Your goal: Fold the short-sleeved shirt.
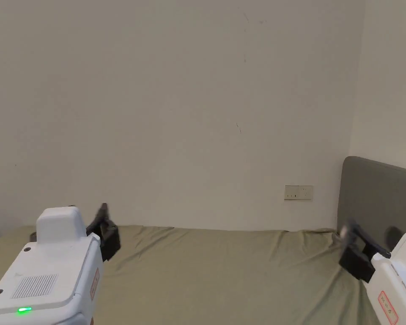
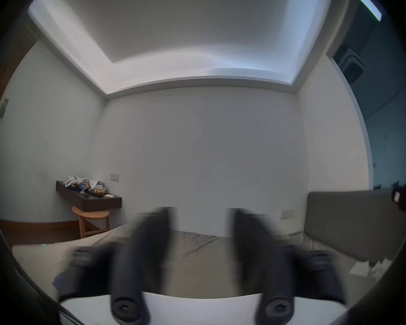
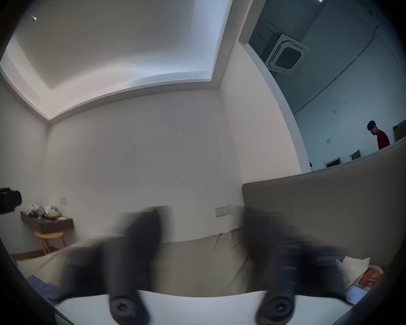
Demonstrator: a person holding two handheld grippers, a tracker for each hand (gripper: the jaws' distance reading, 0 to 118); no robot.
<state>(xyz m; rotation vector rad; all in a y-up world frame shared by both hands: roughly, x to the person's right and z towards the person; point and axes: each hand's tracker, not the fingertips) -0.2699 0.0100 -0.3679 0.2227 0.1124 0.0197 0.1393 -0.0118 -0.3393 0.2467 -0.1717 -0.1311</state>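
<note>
Hovering above the wrinkled olive-green bed sheet (image 1: 223, 271), both tools are held level and aimed at the plain white wall (image 1: 176, 106) on the far side, not down at any cloth. This reads as a ready pose w/ the fold not yet begun.

The white-bodied, black-jawed left gripper (image 2: 201, 217) has its jaws spread. Bare sheet shows thru the gap and nothing is pinched. The matching right gripper (image 3: 201, 217) is the same: jaws parted, empty, sheet and wall visible btwn them. Both jaw pairs are blurred, so fine detail of the pads can't be read. In the head view the two sit well apart, left one at near left and right one at near right by the grey padded headboard (image 1: 379, 199). That wide spacing prob. suits taking a garment by two corners.

As for the shirt, a crumpled patch of dark blue fabric (image 3: 39, 285) lies on the sheet at near left, below and left of the right tool's jaws and well apart from them. That's likely the short-sleeved shirt, but too little shows to be sure. It seems nearer the left tool than the right one.

My read is that both tools need to tip down and come nearer before any grab.
</note>
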